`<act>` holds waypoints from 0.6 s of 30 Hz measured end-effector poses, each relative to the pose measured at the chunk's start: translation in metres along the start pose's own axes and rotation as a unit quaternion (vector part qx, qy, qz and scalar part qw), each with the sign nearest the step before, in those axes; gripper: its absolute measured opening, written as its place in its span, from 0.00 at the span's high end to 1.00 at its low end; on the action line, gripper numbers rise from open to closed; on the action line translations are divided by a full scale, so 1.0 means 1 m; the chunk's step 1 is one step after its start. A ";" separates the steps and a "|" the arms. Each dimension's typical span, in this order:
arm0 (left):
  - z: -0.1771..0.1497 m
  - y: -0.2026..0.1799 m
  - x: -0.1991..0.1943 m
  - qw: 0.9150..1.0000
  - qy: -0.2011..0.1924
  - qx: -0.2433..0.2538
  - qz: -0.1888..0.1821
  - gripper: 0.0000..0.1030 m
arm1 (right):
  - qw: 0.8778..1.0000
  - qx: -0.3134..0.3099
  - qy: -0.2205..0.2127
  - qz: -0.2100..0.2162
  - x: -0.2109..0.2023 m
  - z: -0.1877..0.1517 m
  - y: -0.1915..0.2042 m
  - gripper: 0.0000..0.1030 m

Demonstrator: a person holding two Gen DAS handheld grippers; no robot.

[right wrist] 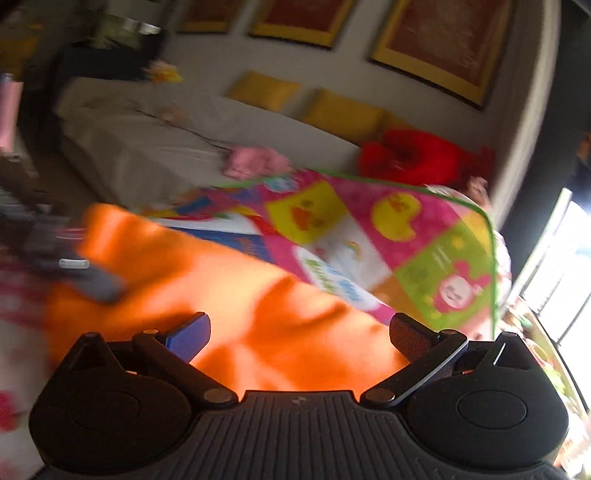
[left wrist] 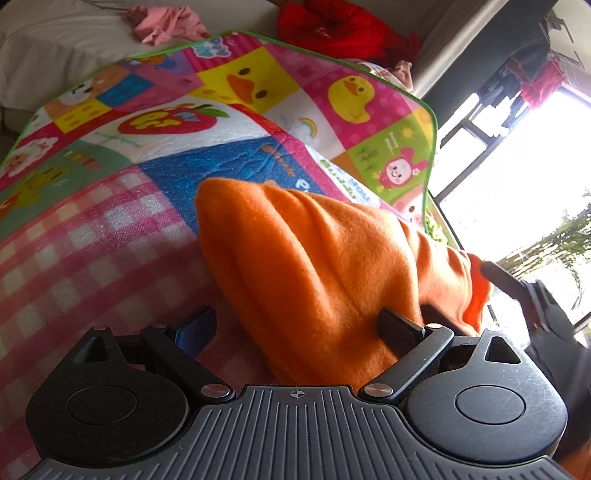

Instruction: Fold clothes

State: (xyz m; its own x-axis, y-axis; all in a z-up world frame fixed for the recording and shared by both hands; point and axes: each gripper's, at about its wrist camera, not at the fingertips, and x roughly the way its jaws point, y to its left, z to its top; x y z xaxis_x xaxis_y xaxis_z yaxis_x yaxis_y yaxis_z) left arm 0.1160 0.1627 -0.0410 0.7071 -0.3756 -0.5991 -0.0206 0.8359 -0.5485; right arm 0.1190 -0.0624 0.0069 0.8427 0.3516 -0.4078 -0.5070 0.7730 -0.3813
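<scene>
An orange fleece garment (left wrist: 314,266) lies bunched on a colourful cartoon play mat (left wrist: 258,110). My left gripper (left wrist: 299,328) is open, its fingers wide apart, and the orange cloth drapes between them and over the right finger (left wrist: 399,328). In the right wrist view the same orange garment (right wrist: 221,295) spreads below my right gripper (right wrist: 299,332), which is open with both fingers wide apart just above the cloth. The other gripper shows at the left of that view (right wrist: 88,277), blurred, on the cloth. The right gripper shows at the right edge of the left view (left wrist: 517,288).
A pink garment (left wrist: 166,26) and a red garment (left wrist: 332,29) lie on the pale sofa (left wrist: 55,48) behind the mat. Yellow cushions (right wrist: 340,110) sit along the wall. A bright window (left wrist: 535,166) is at the right.
</scene>
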 end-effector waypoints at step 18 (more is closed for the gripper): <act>0.002 0.004 -0.001 1.000 -0.001 -0.025 -0.018 0.06 | 0.997 0.058 0.040 0.014 0.057 0.005 -0.004 0.00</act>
State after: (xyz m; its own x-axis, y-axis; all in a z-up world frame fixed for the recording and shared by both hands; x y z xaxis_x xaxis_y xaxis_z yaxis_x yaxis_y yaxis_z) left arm 0.1167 0.1667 -0.0418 0.7090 -0.4049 -0.5774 -0.0297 0.8009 -0.5981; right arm 0.1700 -0.0433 -0.0108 0.8089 0.3346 -0.4835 -0.5022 0.8208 -0.2723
